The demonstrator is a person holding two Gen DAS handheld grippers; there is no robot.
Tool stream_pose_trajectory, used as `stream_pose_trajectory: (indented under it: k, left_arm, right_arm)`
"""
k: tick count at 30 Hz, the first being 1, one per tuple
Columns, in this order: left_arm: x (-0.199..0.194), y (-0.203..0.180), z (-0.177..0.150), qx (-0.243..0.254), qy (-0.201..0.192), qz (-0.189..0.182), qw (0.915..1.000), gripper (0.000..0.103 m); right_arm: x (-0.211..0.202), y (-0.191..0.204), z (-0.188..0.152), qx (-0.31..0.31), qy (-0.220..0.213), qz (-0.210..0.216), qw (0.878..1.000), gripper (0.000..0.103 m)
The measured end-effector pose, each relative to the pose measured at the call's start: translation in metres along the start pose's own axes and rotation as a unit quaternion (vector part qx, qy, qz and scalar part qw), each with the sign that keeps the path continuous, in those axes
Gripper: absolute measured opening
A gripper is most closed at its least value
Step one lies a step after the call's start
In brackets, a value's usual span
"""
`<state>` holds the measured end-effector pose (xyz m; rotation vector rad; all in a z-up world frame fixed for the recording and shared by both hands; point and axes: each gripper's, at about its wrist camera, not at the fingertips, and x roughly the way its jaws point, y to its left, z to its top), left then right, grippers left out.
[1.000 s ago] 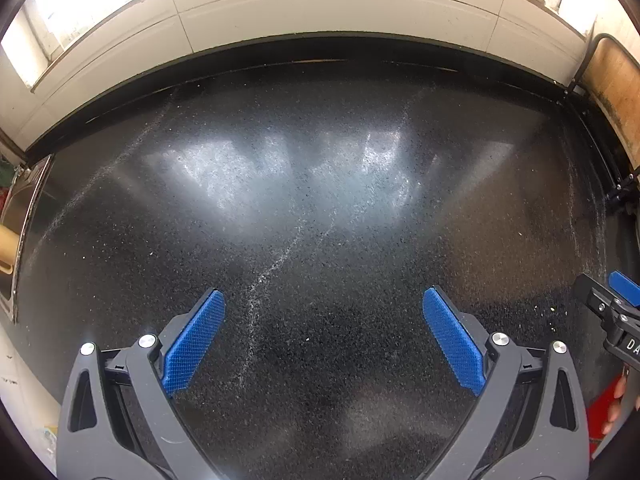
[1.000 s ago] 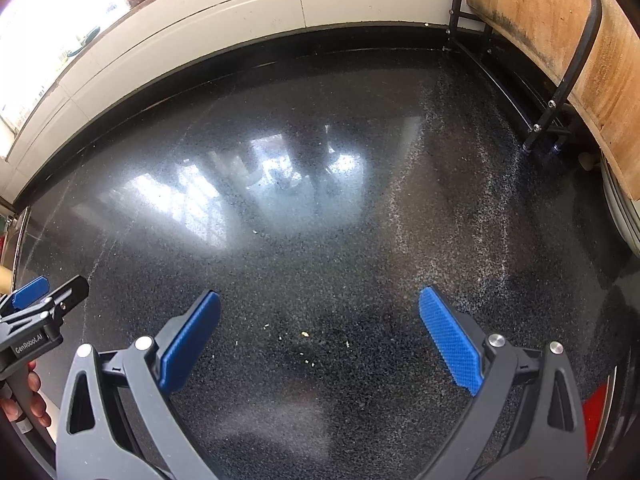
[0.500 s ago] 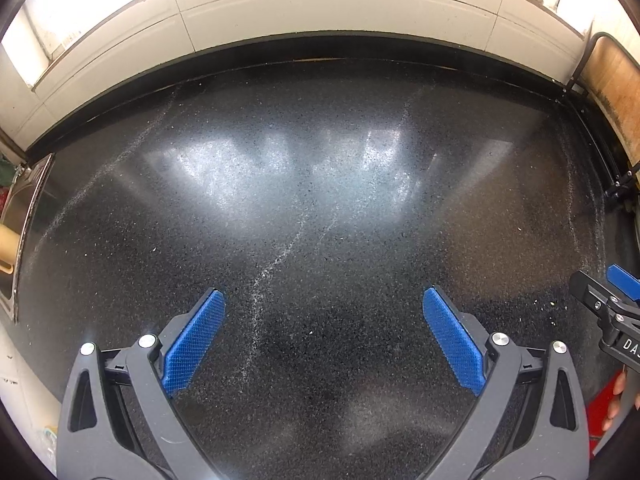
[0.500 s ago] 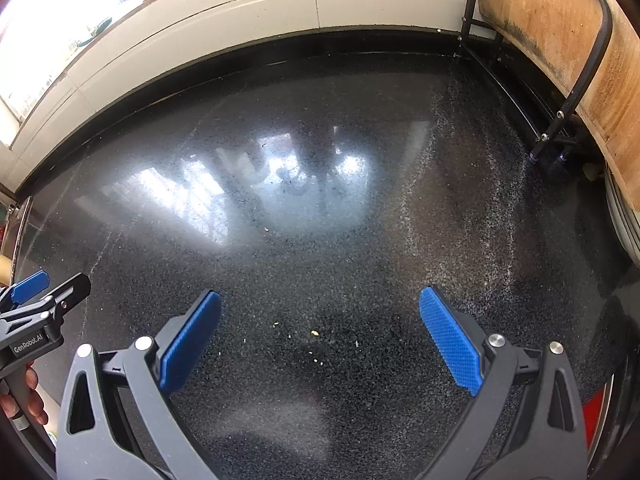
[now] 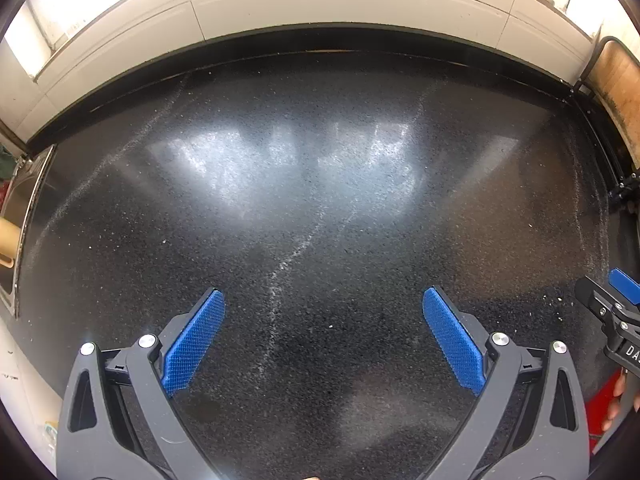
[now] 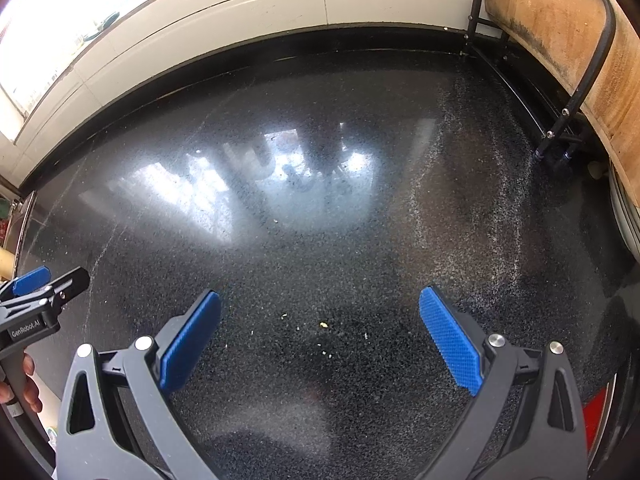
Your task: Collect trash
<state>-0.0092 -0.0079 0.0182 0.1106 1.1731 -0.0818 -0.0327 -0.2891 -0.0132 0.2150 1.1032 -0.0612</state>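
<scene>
My left gripper (image 5: 322, 300) is open and empty above a black speckled countertop (image 5: 320, 184). My right gripper (image 6: 318, 300) is also open and empty above the same countertop (image 6: 320, 152). Small pale crumbs (image 6: 323, 324) lie on the counter between the right gripper's fingers. The right gripper shows at the right edge of the left wrist view (image 5: 612, 312). The left gripper shows at the left edge of the right wrist view (image 6: 44, 288). No larger piece of trash is in view.
A white tiled wall (image 5: 320, 4) runs along the back. A wooden board in a black metal rack (image 6: 560, 40) stands at the right. A steel sink edge (image 5: 24, 216) is at the far left. Something red (image 6: 596, 412) sits at the lower right.
The right wrist view has shifted a little; the crumbs now sit lower, between the right fingers. Both grippers stay open and the left has hardly moved.
</scene>
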Motion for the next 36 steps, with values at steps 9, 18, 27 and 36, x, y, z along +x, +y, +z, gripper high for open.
stream_pose_trajectory:
  k: [9,18,27,36]
  left_arm:
    - [0.013,0.003,-0.002,-0.001,0.027,-0.016,0.9995,0.097]
    - [0.032,0.024,-0.006,-0.084,0.078,-0.086,0.9897,0.097]
    - [0.04,0.043,-0.013,-0.1,0.095,-0.051,0.9891,0.097]
    - [0.043,0.041,-0.006,-0.061,0.056,-0.006,0.9966,0.097]
  right_arm:
    - [-0.005,0.009,-0.007,-0.014,-0.002,-0.009,1.0,0.096]
    - [-0.007,0.009,-0.011,-0.014,-0.002,-0.008,1.0,0.096]
    - [-0.008,0.013,-0.019,-0.022,0.0,-0.012,1.0,0.096]
    - [-0.004,0.013,-0.025,-0.02,0.011,-0.016,1.0,0.096]
